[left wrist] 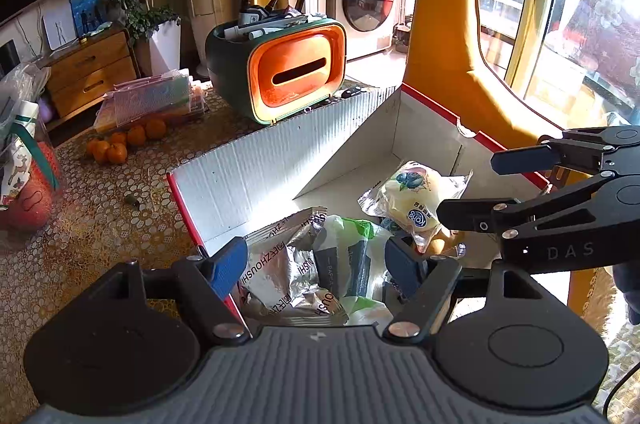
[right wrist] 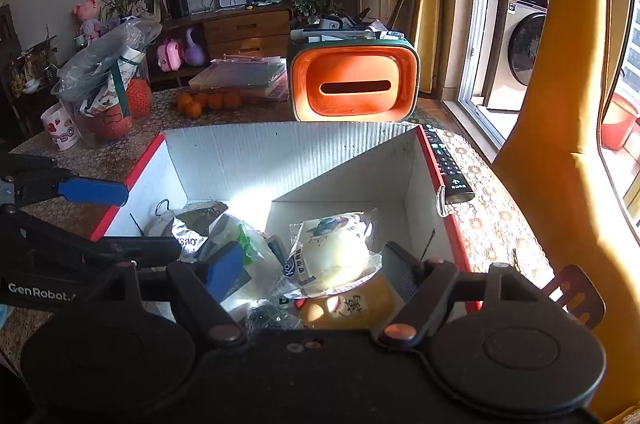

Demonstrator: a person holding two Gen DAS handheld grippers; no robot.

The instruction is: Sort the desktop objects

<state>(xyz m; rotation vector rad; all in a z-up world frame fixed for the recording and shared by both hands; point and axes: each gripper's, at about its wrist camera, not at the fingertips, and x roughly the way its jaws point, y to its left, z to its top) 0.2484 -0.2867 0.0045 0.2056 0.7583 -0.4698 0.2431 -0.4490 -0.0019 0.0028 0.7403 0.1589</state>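
Two handheld grippers hover over an open white cardboard box (right wrist: 224,155) with red edges on a patterned counter (left wrist: 100,224). The left gripper (left wrist: 316,264) and right gripper (right wrist: 316,264) both have their fingers released, grasping nothing. Inside the box lie a silver foil packet (left wrist: 280,256) and a wrapped bun (right wrist: 336,252). An orange tissue holder (right wrist: 354,83) stands behind.

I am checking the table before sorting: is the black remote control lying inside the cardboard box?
No, the remote control lies on the tablecloth outside the cardboard box, along its red right edge.
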